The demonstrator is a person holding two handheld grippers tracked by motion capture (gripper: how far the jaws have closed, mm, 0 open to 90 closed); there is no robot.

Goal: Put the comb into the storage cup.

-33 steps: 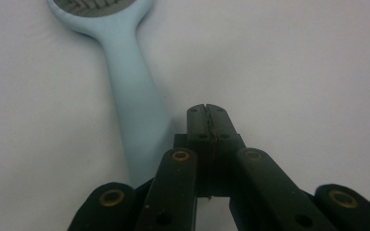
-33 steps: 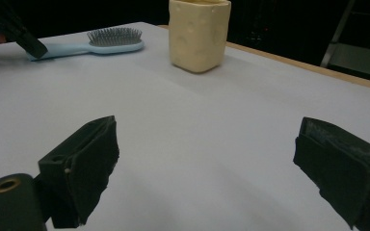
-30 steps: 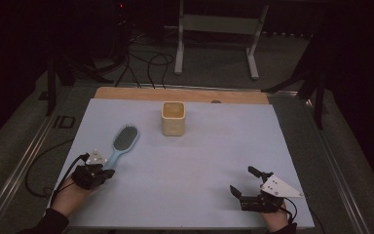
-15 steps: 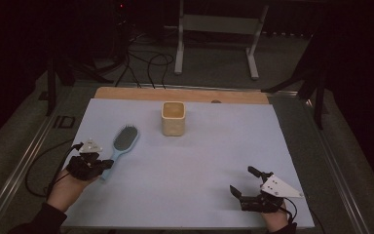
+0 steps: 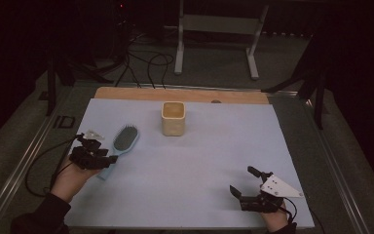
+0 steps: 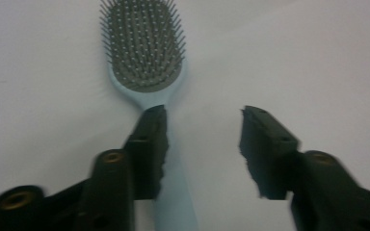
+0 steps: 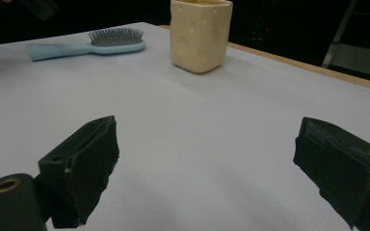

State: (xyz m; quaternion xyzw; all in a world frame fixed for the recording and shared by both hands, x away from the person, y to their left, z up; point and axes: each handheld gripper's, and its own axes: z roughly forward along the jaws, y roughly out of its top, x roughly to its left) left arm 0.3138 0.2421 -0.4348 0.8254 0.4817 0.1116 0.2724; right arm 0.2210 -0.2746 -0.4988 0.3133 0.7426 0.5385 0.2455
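We see the light-blue hairbrush [image 6: 147,57] lying bristles-up on the counter [image 5: 199,165]; its handle runs beside one finger [image 6: 147,144] of our left gripper [image 6: 202,115], whose fingers are parted. Our right gripper [image 7: 207,159] rests well apart, fingers spread, holding nothing.

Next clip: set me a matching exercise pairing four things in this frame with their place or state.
Things:
1. hairbrush
2. cup
3. left gripper
4. right gripper

Place or state:
A. open, near the front right corner of the mat
B. upright, far middle of the mat
C. open, one finger beside the brush handle
D. lying bristles up, at the mat's left

Pairs: 1-D, 2-B, 3-C, 4-A
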